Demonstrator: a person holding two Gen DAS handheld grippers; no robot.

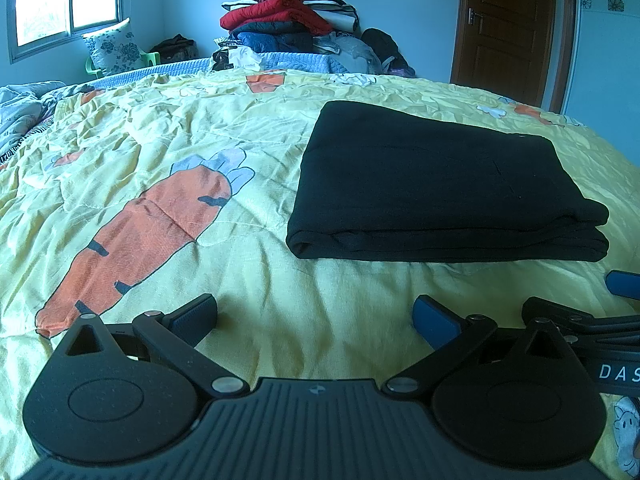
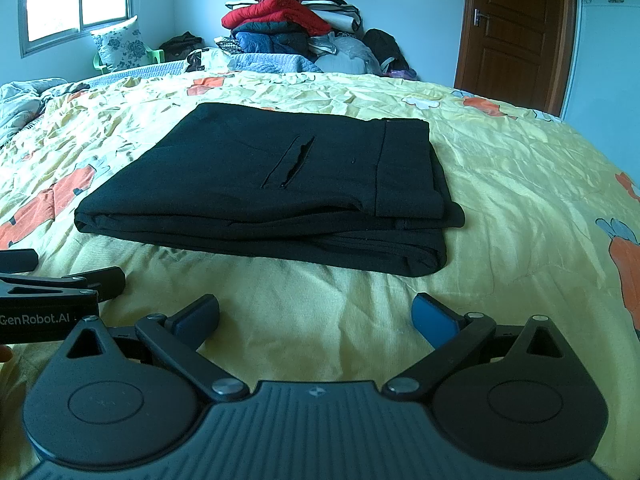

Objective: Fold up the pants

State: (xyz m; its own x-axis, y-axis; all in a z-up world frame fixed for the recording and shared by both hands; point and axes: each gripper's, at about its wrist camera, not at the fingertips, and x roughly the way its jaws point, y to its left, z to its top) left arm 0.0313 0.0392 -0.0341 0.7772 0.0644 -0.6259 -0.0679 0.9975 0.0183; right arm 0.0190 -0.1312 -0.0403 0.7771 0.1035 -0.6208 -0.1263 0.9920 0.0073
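- Left wrist view looks along the left tongs (image 1: 316,316) across a bed (image 1: 256,280) covered with a wrinkled yellow quilt printed with orange carrots; the nearest carrot print (image 1: 136,236) lies ahead and to the left of these tongs.
- Room: pale blue walls, one window (image 1: 68,0) far ahead on the left, one brown wooden door (image 1: 508,28) far ahead on the right.
- One pair of black pants (image 1: 436,188) lies folded into a flat, layered rectangle on the quilt, ahead and to the right of the left tongs, apart from both fingers.
- Right wrist view shows the same pants (image 2: 280,184) ahead and slightly left of the right tongs (image 2: 316,316), with a pocket slit on top and the waistband at their right end.
- Two tongs in all: each is spread wide and empty, blue pads facing inward, low over bare quilt just short of the pants' near folded edge.
- Each tongs shows at the edge of the other's view; the left tongs (image 2: 60,280) sit just beside the right ones.
- Beyond the bed's far edge: one tall heap of clothes and bedding (image 1: 288,12) with a red item in it, one floral pillow (image 1: 112,46) on a green chair, and rumpled bedding (image 1: 20,112) at the far left.
- Nothing lies between either tongs and the pants.
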